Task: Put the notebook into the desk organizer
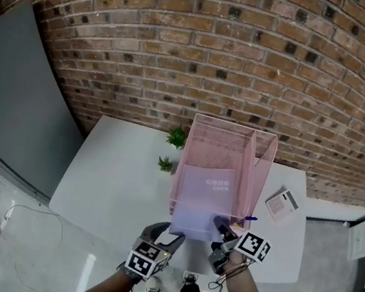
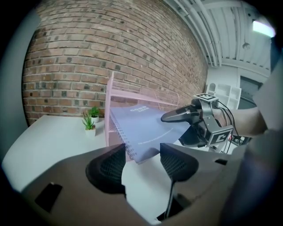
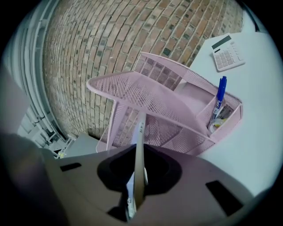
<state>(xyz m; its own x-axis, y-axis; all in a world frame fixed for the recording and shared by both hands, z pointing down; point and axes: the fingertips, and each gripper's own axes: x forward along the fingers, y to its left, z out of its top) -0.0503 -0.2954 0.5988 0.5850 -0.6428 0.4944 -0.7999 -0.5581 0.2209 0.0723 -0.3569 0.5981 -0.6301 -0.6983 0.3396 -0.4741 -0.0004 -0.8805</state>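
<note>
A lavender spiral notebook (image 1: 207, 195) lies slanted with its far end inside the pink mesh desk organizer (image 1: 230, 133) and its near end sticking out over the white table (image 1: 114, 179). My right gripper (image 1: 221, 225) is shut on the notebook's near right corner; in the right gripper view the notebook (image 3: 140, 154) stands edge-on between the jaws, pointing at the organizer (image 3: 132, 88). My left gripper (image 1: 168, 234) stands open just short of the near edge. In the left gripper view the notebook (image 2: 146, 130) is ahead of the pads, not between them, and the right gripper (image 2: 177, 115) clamps it.
Two small potted plants (image 1: 177, 137) (image 1: 165, 165) stand left of the organizer. A blue pen (image 3: 219, 99) stands in its side cup, and a calculator (image 1: 282, 203) lies to the right. A brick wall rises behind the table; a grey panel (image 1: 9, 97) is at the left.
</note>
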